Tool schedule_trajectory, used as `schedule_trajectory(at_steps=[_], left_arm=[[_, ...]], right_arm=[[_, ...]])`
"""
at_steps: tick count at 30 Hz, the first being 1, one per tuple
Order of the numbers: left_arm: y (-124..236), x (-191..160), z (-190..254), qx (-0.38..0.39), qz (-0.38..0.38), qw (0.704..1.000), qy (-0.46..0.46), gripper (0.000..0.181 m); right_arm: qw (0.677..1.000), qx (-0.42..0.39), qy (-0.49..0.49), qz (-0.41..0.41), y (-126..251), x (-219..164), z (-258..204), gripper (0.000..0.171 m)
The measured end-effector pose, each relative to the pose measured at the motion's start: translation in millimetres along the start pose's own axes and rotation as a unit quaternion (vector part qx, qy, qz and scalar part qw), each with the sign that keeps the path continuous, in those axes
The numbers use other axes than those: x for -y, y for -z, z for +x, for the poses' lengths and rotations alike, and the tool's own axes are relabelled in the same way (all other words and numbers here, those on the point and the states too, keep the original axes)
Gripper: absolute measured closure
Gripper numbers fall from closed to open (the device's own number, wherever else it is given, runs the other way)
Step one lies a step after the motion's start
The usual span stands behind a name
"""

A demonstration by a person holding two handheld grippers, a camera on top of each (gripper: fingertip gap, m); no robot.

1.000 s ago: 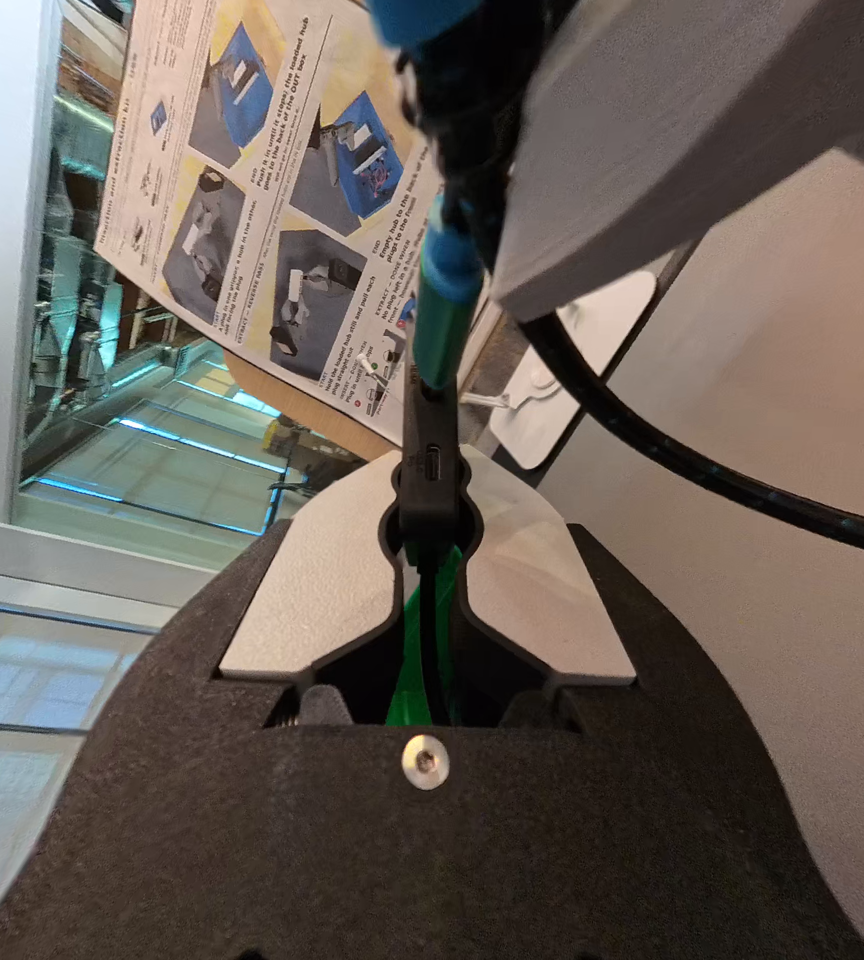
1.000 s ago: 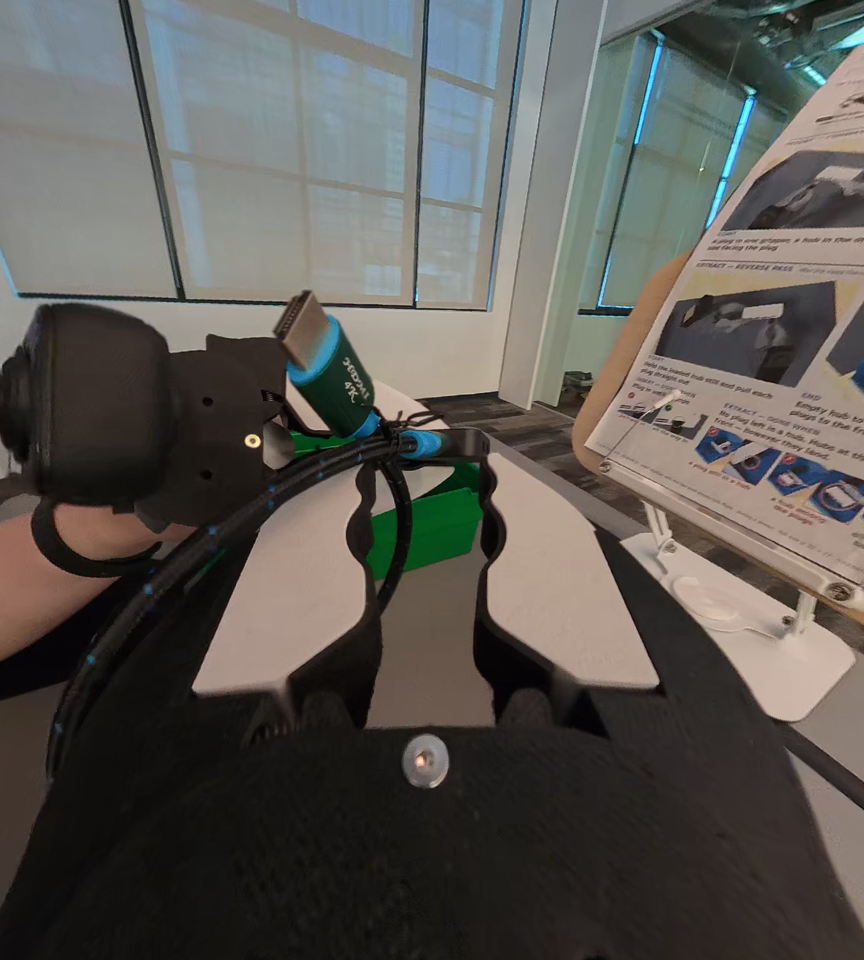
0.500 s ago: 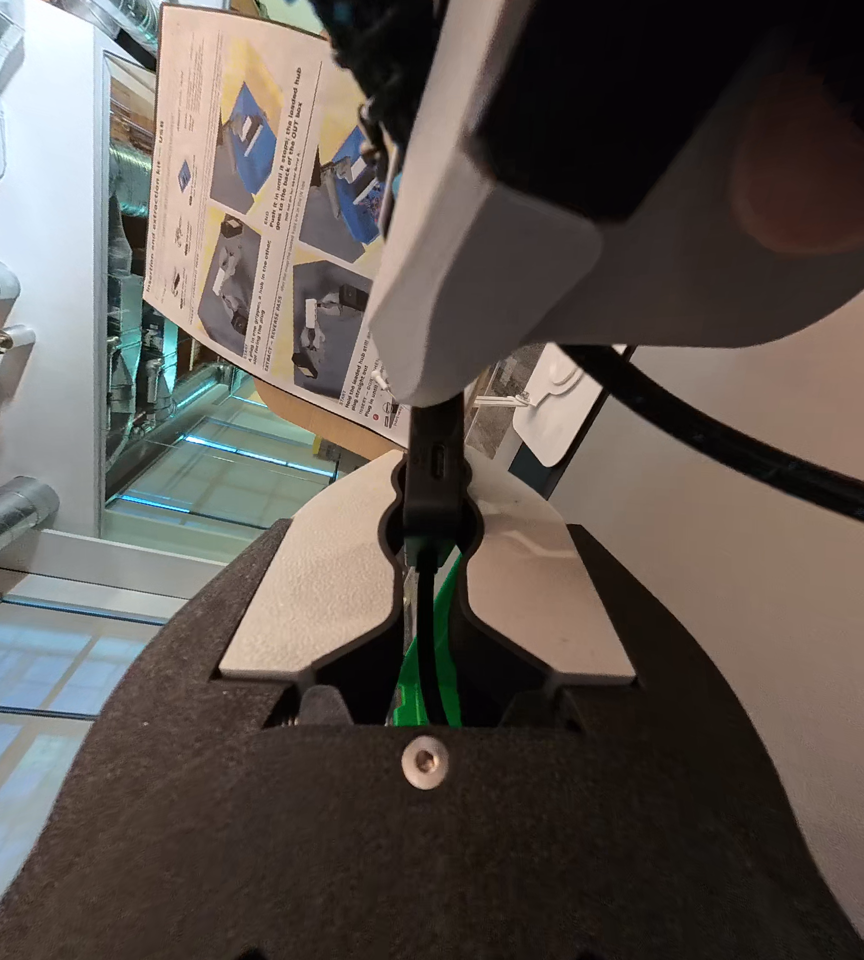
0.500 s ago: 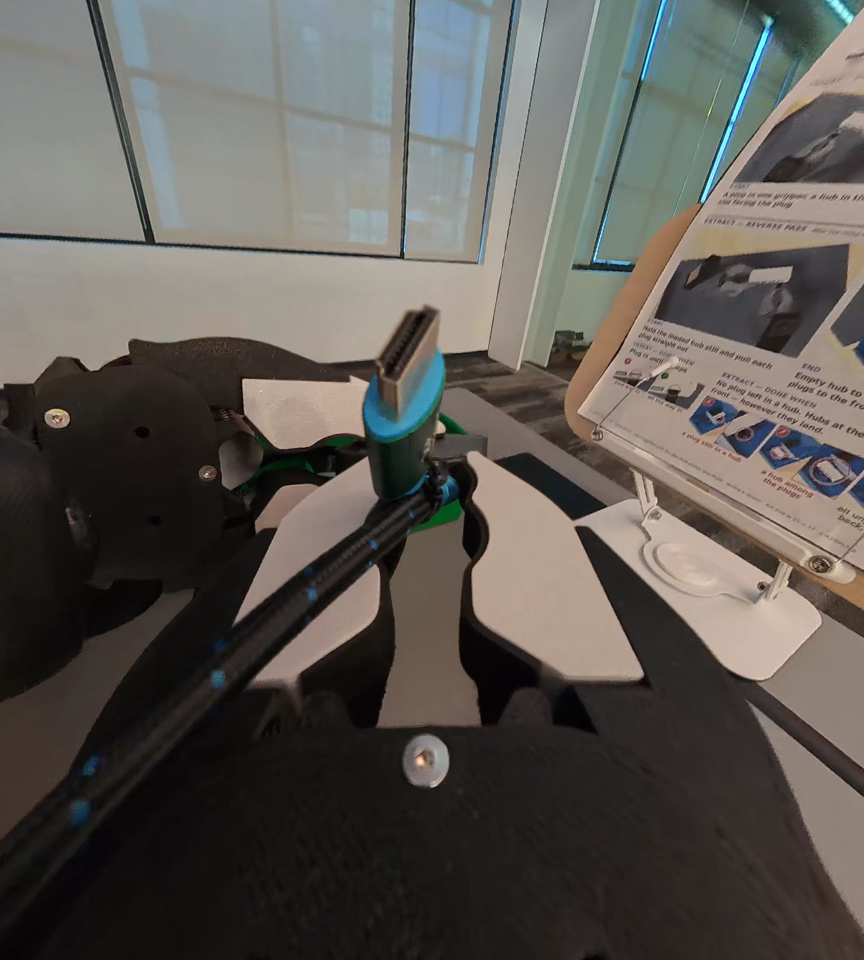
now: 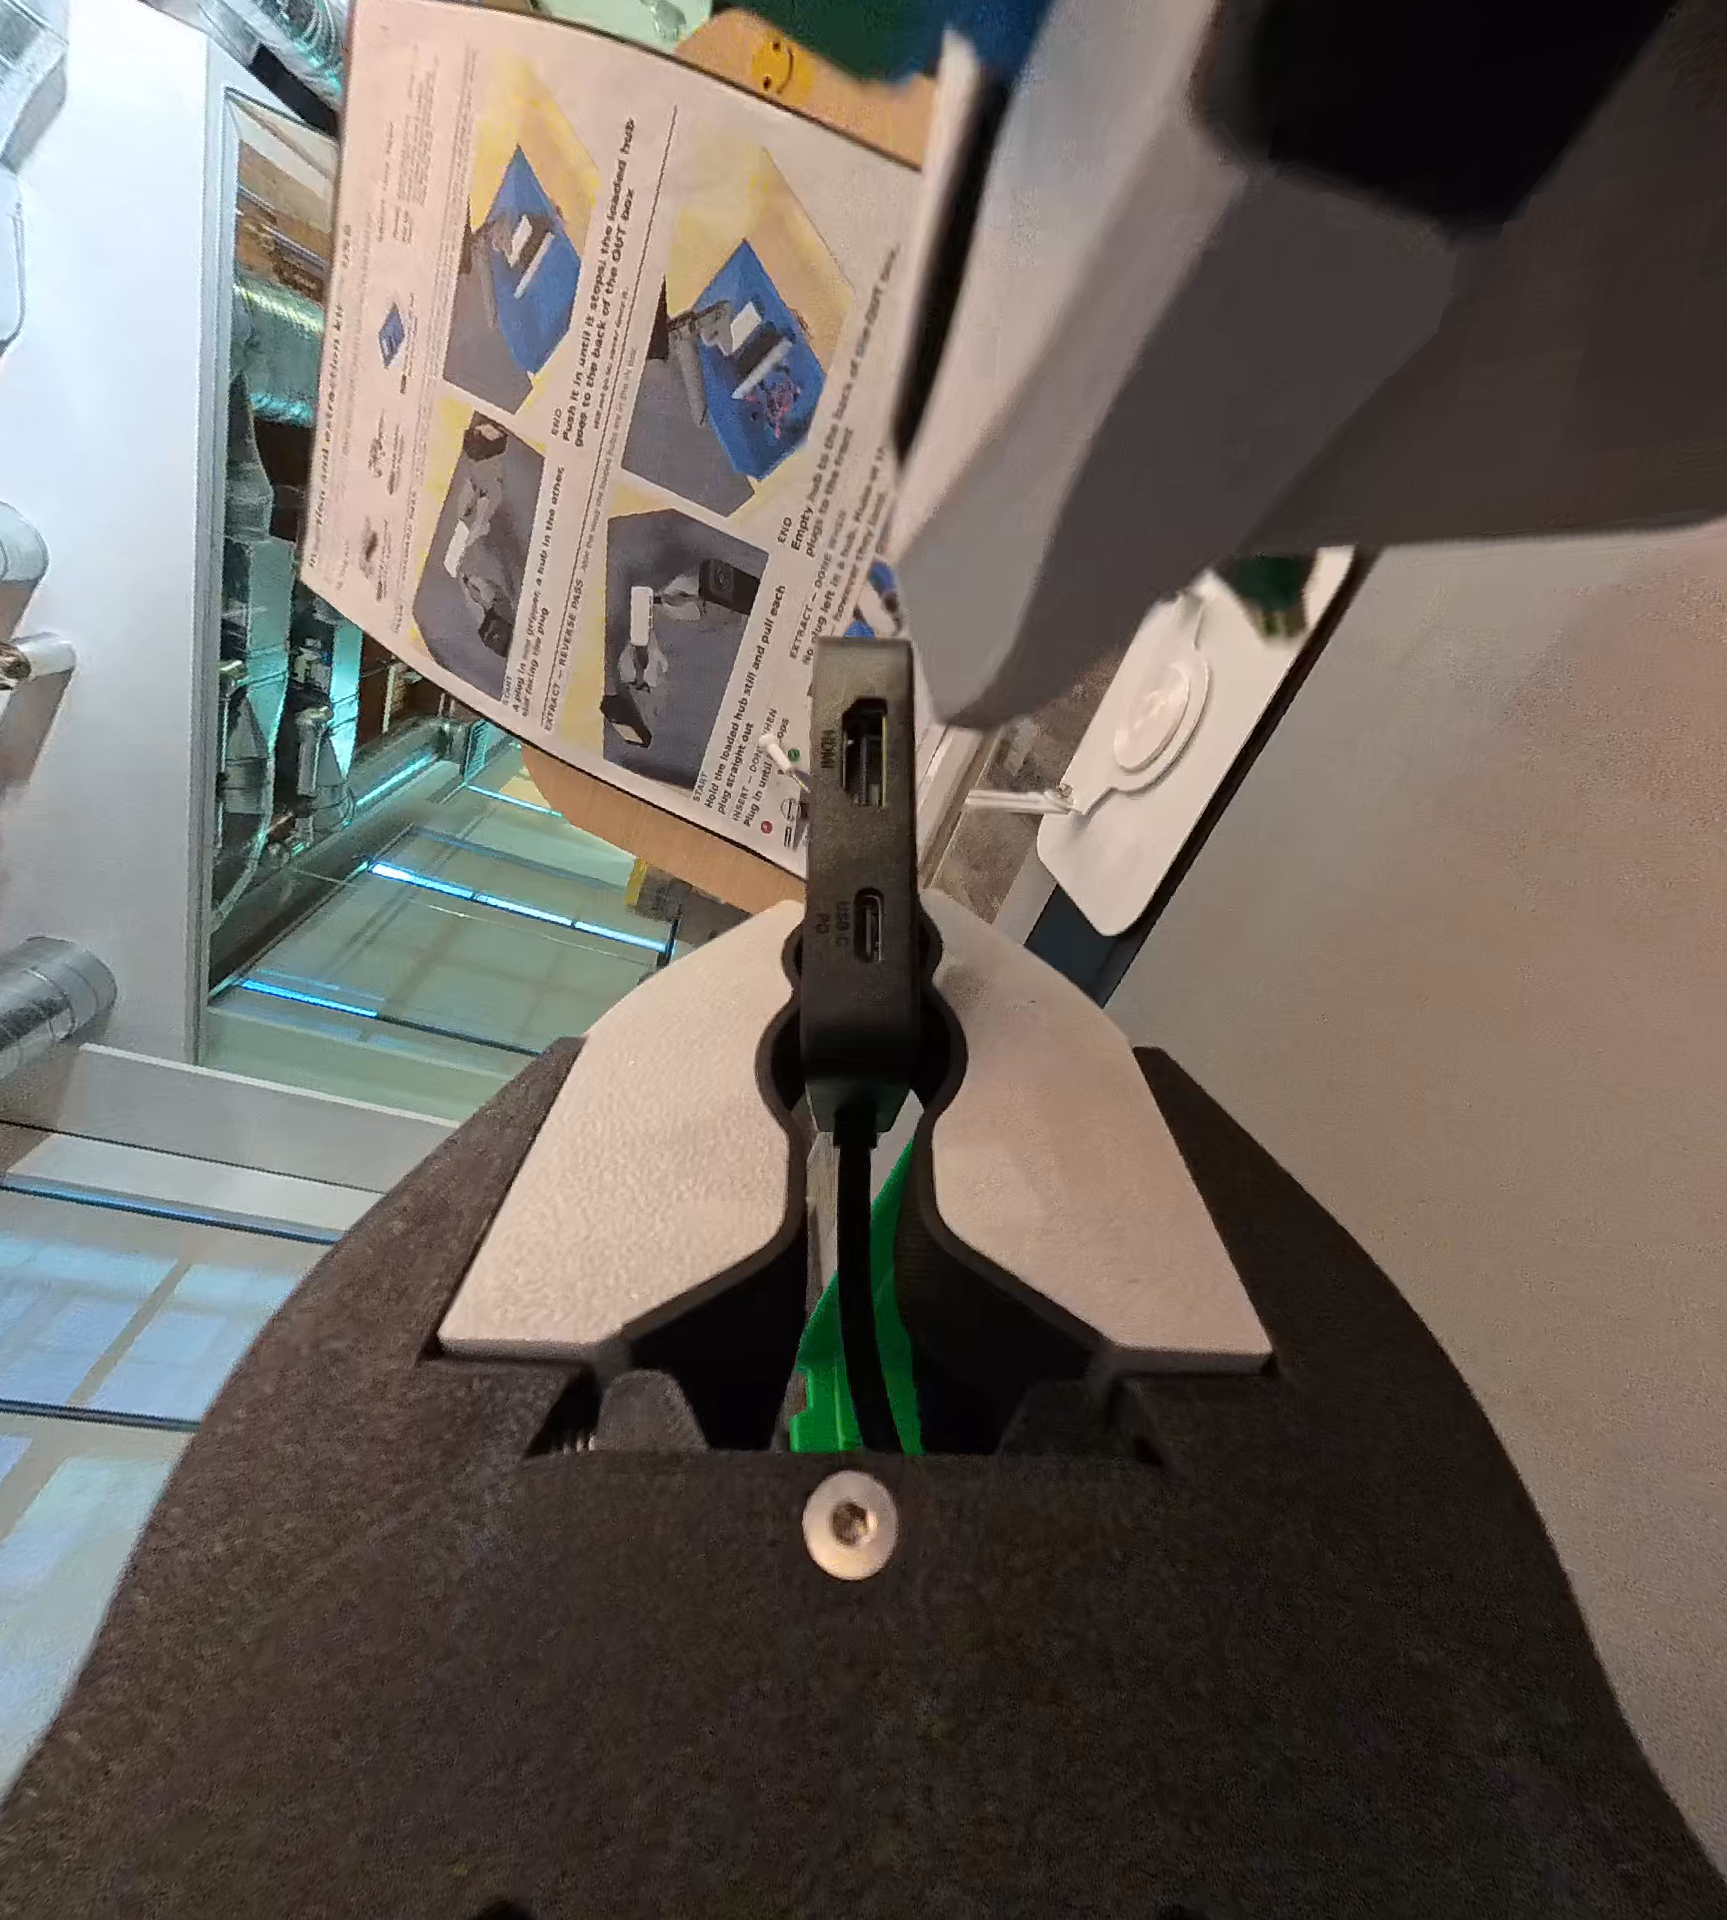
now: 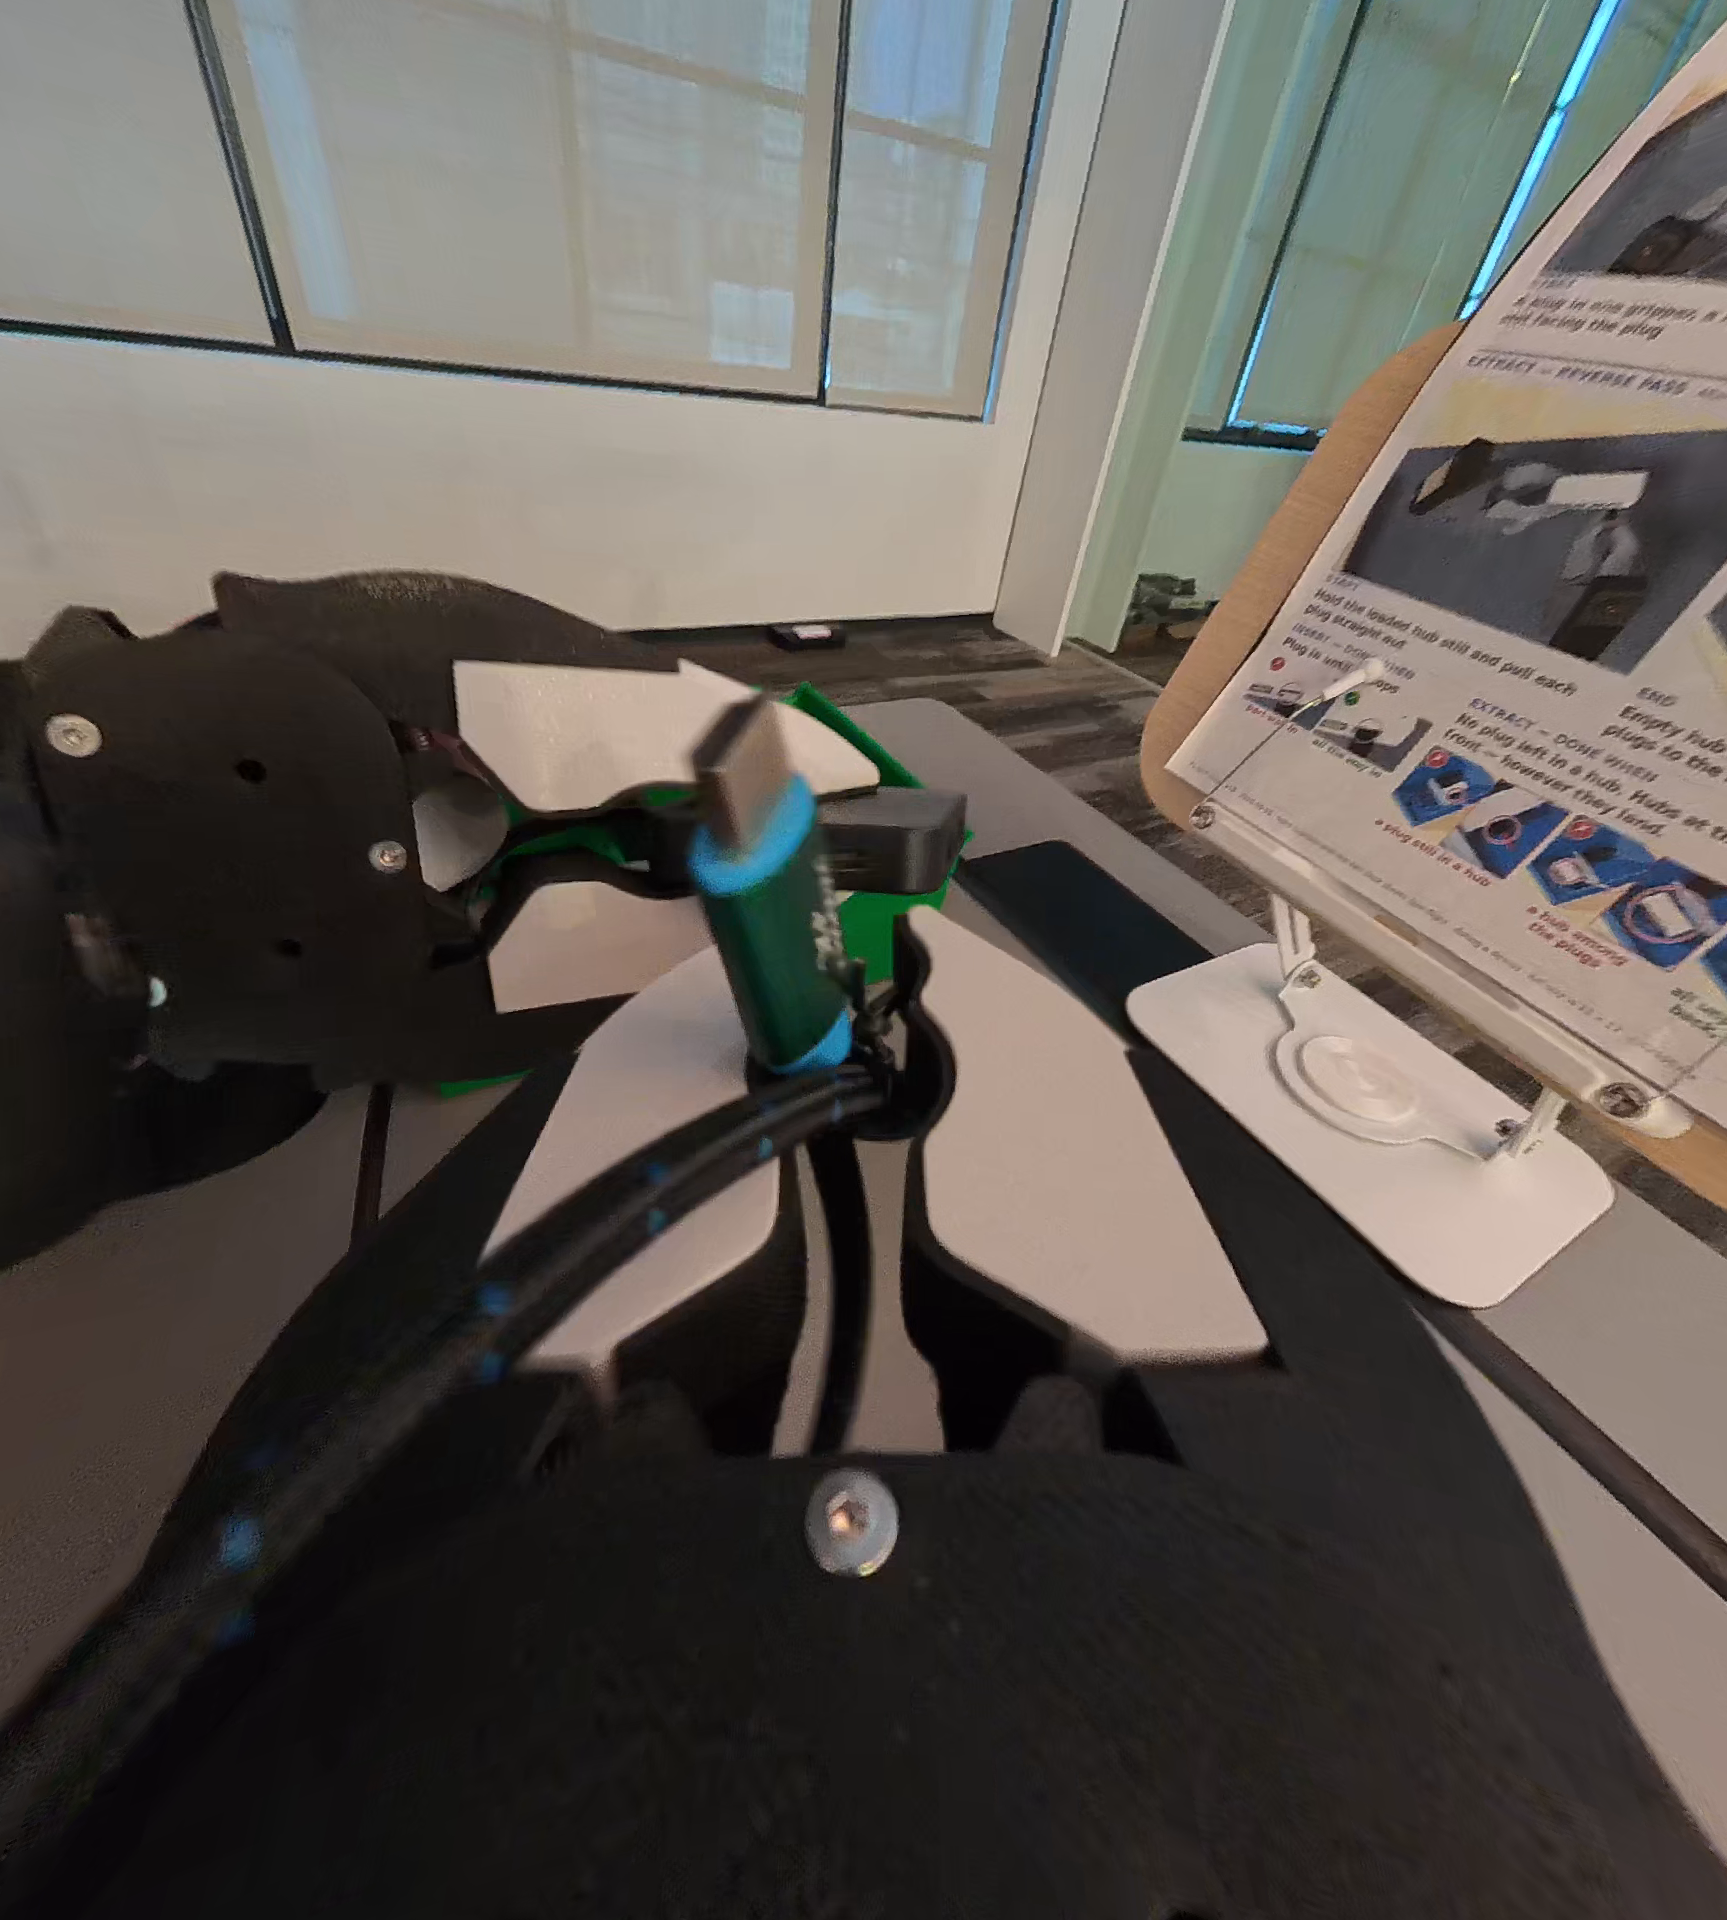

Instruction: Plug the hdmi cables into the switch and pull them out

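The left gripper (image 5: 857, 997) is clamped on the lower end of the black switch (image 5: 861, 862), a slim hub whose long axis runs straight out along the fingers, with its HDMI port (image 5: 863, 750) near the far tip and empty. The right gripper (image 6: 864, 1049) is closed at the cable end of the green HDMI plug (image 6: 774, 935), where the braided cable (image 6: 526, 1278) leaves it; the exact contact is hard to read through the blur. The plug stands up from that grip, its metal connector (image 6: 747, 764) tilted up and to the left, toward the switch (image 6: 895, 842) and just beside it, not inserted.

The step in hand looks like insertion. To do it well, I would bring the plug's long axis into line with the port's depth, since the plug now crosses the switch at an angle, and match the connector's wide side to the slot before pushing. The switch should be held firm, and the push kept straight, as a skewed entry could jam or twist the plug in the grip.
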State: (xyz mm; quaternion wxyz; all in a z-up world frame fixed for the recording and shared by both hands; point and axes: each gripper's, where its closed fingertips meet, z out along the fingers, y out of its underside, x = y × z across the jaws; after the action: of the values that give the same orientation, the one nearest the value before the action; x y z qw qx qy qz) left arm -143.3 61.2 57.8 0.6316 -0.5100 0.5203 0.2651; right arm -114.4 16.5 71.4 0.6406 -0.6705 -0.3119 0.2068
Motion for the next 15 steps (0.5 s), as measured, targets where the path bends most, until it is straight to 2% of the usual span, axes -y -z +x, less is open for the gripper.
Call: schedule_trajectory(at_steps=[7,11,15], left_arm=[[-5,-7,2,-0.006,-0.015,1.000,-0.009,0.168],[-11,-20,-3,-0.006,-0.034,0.999,-0.013,0.167],[-10,-37,-26,-0.003,-0.046,0.999,0.008,0.168]], right_arm=[[0.999,-0.005,0.047,-0.021,2,-1,-2,0.161],[0.993,0.071,-0.043,-0.089,-8,-31,-9,0.160],[0.955,0.188,-0.171,-0.153,-31,-80,-39,0.160]])
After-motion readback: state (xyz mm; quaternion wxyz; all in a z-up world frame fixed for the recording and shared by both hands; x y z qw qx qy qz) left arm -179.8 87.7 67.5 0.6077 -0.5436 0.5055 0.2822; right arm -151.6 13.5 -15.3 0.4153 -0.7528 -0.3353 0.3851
